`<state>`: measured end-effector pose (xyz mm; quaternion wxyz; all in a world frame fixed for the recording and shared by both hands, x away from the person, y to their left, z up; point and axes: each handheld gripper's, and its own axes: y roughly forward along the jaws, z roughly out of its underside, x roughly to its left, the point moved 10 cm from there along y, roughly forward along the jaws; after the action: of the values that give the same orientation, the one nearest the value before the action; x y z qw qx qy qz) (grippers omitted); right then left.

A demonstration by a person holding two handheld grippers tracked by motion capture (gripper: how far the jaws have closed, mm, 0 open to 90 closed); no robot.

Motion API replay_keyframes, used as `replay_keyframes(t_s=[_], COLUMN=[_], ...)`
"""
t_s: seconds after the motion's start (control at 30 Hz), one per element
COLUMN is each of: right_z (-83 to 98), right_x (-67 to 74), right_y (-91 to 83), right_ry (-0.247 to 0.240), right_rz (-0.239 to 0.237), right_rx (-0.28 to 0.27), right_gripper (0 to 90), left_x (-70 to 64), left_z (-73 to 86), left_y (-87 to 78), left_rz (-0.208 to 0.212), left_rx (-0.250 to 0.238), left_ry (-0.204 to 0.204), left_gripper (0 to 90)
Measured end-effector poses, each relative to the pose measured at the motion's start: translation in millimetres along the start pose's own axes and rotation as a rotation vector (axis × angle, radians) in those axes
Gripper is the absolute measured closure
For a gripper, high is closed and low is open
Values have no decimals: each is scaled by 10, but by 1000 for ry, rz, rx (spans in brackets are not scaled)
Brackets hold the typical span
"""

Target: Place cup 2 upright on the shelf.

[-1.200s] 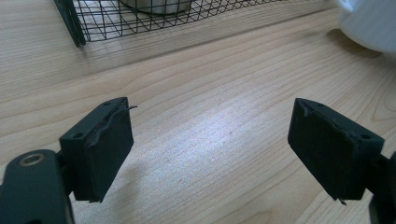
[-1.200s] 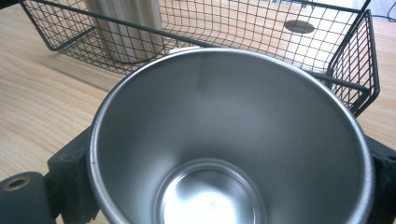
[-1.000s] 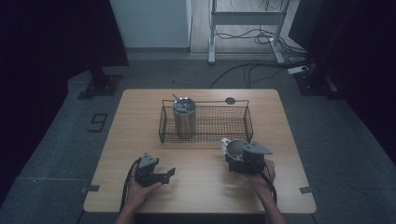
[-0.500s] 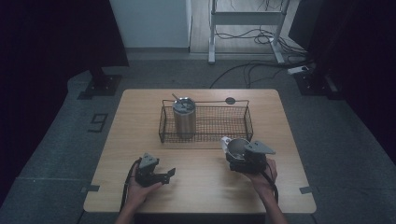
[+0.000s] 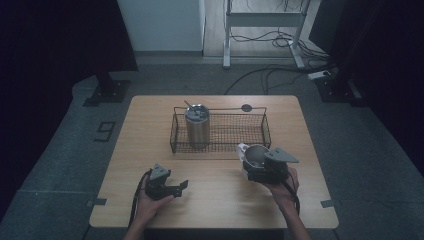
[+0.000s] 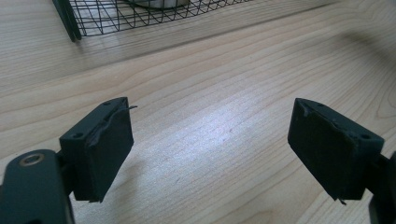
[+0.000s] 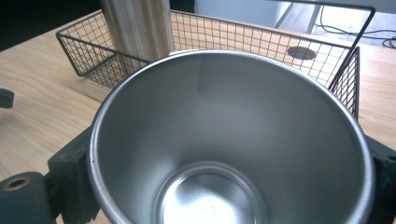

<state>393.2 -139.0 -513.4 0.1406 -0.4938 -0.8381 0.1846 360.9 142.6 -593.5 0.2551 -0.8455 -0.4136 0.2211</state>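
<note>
Wooden table [image 5: 215, 200] carries a wire basket [image 5: 220, 132] with a lidded tumbler [image 5: 197, 124] upright inside. Right gripper [image 5: 260, 167] clamps a steel cup [image 7: 229, 140] just before the basket; left gripper [image 5: 167, 186] gapes wide, empty.

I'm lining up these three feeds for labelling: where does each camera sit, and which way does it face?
High view: above the person's side, looking forward and down at the table; both forearms, left gripper, right gripper.
Left gripper view: on that gripper, along open jaws over bare wood.
Right gripper view: on that gripper, down into the steel cup it clamps.
Shared: the wire basket.
</note>
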Motion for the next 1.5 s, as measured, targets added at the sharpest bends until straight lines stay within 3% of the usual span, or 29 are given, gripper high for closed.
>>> replay_keyframes(t_s=[0.53,1.5], right_z=[-184,-495], right_x=[-117,-127], right_y=[-90,-84], right_ry=[21,20], right_rz=[-2,-11], right_rx=[-26,-40], right_gripper=[68,68], left_x=[-42,-51], left_z=[20,23], left_y=[30,34], left_rz=[5,4], left_rx=[9,11], left_ry=[6,3], left_gripper=[144,144])
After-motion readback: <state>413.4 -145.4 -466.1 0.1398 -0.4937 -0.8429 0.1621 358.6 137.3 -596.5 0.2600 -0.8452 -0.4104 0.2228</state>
